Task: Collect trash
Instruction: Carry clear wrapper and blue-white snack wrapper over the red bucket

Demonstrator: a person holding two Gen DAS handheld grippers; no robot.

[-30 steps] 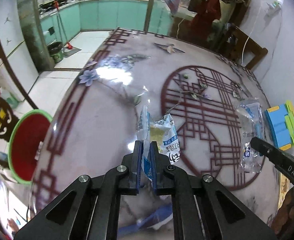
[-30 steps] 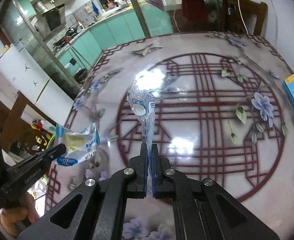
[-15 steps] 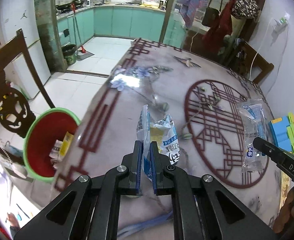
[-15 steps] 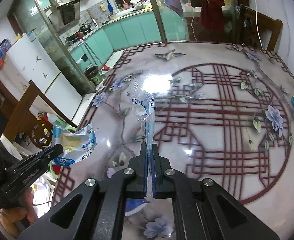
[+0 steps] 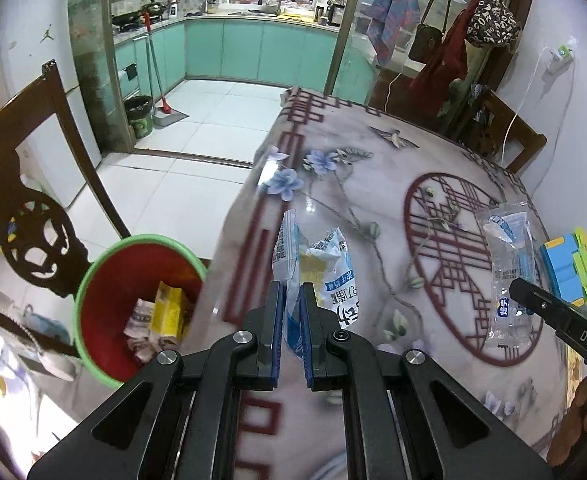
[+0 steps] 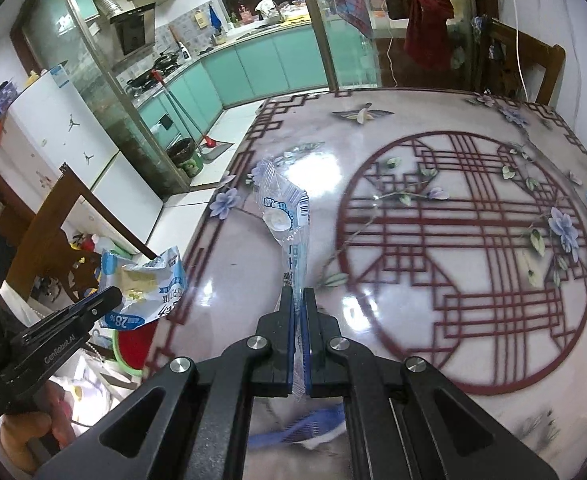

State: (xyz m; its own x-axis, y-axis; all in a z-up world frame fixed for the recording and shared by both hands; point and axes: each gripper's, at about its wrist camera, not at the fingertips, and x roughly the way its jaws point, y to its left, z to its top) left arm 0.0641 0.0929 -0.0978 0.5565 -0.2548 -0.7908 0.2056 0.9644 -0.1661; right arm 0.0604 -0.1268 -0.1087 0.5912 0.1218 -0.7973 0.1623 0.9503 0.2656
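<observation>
Trash rides in both grippers: left gripper (image 5: 292, 304) pinches a blue-white wrapper (image 5: 325, 276), right gripper (image 6: 300, 312) a clear bag (image 6: 283, 216). Each should centre over the red bin (image 5: 133, 304), near left, before letting go.

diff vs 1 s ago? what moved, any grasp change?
Both grippers swung left toward the table edge: the red bin with the green rim, at the left margin a second ago, now sits nearer, its trash showing. No grasp change: left gripper stays shut on the white-and-blue wrapper, right gripper on the clear wrapper. Nothing released yet.
</observation>
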